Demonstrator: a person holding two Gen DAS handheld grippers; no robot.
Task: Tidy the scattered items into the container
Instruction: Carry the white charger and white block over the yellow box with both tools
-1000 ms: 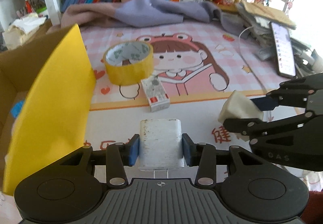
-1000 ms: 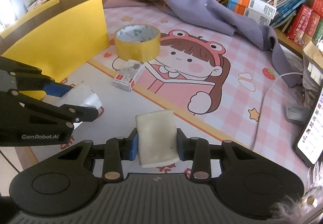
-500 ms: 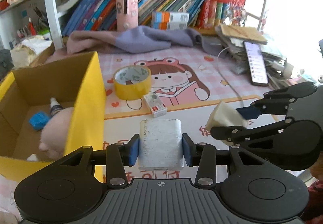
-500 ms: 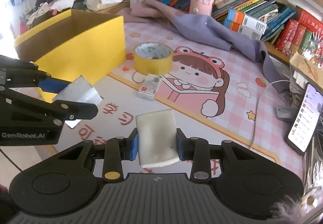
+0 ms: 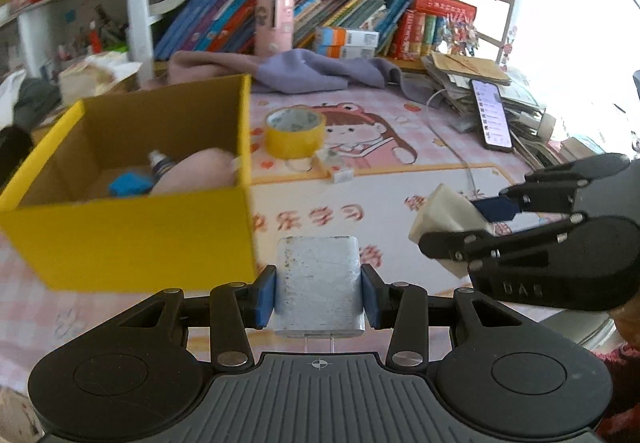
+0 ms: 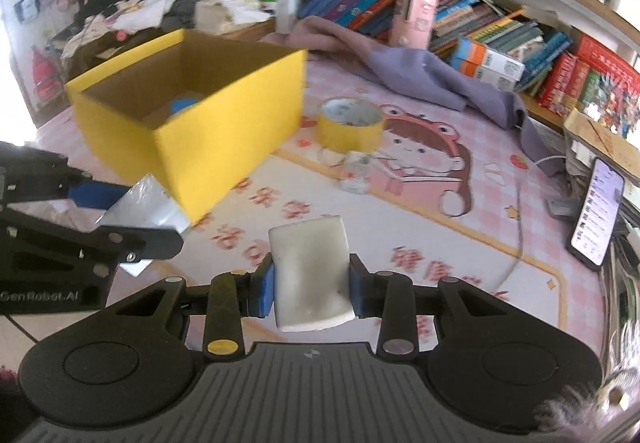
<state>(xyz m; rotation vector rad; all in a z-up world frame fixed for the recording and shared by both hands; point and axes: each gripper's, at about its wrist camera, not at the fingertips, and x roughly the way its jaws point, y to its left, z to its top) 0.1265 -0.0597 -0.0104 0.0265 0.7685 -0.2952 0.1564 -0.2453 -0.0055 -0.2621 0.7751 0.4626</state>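
Bookshelves crammed with leaning books back a table covered by a pink cartoon mat (image 5: pixel 400 179), and since a second ago both wrist views have pulled up and away from it — the yellow box (image 5: pixel 132 235), earlier only a yellow wall at the left edge, now shows its open top and inside.

At far left, that box already holds a blue item (image 5: pixel 130 183), a small bottle (image 5: pixel 160 163) and a pink plush (image 5: pixel 196 173). Just right of it, the left gripper (image 5: pixel 319 293) is clamped on a scuffed white charger (image 5: pixel 318 283), its prongs pointing back toward the camera. Further right, the right gripper (image 6: pixel 311 289) pinches a cream eraser-like block (image 6: pixel 308 271) between its blue pads. Neither grip has altered over the second; both items have risen clear of the mat together, so I judge this the carry toward the box, with the drop yet to come.

Left on the mat are a yellow tape roll (image 5: pixel 295 137) and, touching its near side, a small blurred white packet (image 5: pixel 338 171). Behind lie a purple cloth (image 5: pixel 320 73) and, well to the right, a phone (image 5: pixel 491 115) with a white cable (image 5: pixel 452 147) beside stacked papers.

Nothing lies between the grippers and the box, but its near wall stands tall, and the two tools travel close together — they may crowd each other over the opening.
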